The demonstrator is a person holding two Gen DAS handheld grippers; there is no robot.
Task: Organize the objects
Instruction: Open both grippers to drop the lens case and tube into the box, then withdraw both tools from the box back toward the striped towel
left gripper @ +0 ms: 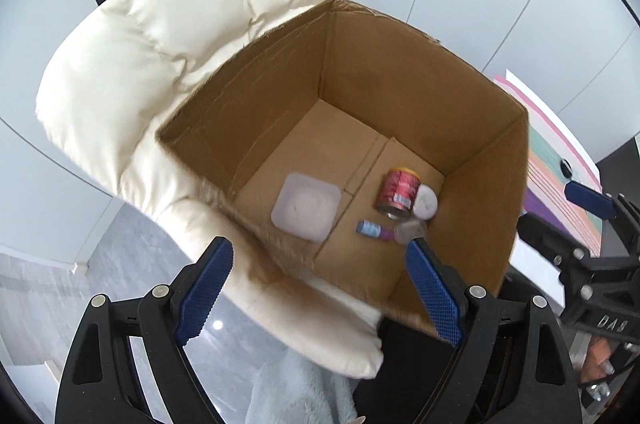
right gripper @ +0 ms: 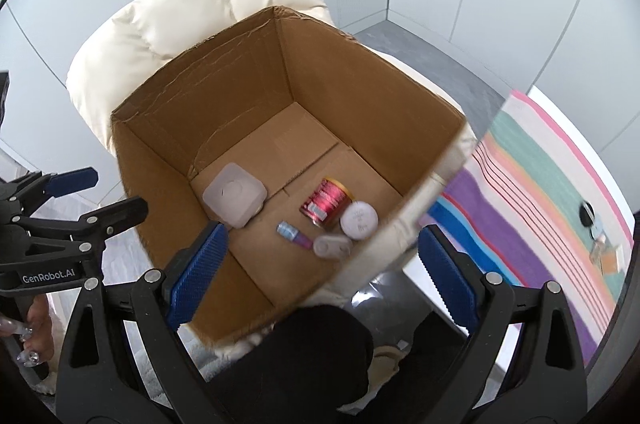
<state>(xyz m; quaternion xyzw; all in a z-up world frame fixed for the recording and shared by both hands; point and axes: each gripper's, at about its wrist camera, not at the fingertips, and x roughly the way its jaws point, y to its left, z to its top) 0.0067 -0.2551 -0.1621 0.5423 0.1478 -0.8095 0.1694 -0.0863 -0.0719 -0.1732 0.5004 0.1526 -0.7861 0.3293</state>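
Bright, even daylight — fisheye bending at the edges, near box rim (left gripper: 256, 236) motion-blurred.

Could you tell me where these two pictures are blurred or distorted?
Left wrist view: the cardboard box's near rim smears with motion blur, and the wall seams bow with fisheye. Right wrist view: the box's right rim and the striped cloth edge smear; the items inside stay fairly sharp.

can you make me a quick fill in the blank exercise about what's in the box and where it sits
1. The cardboard box sits on a cream ____.
2. The red can in the box lies on its ____.
3. The square white container lies apart from the can, on the box ____.
4. Both the left gripper and the right gripper hold ____.

Missing words: chair; side; floor; nothing
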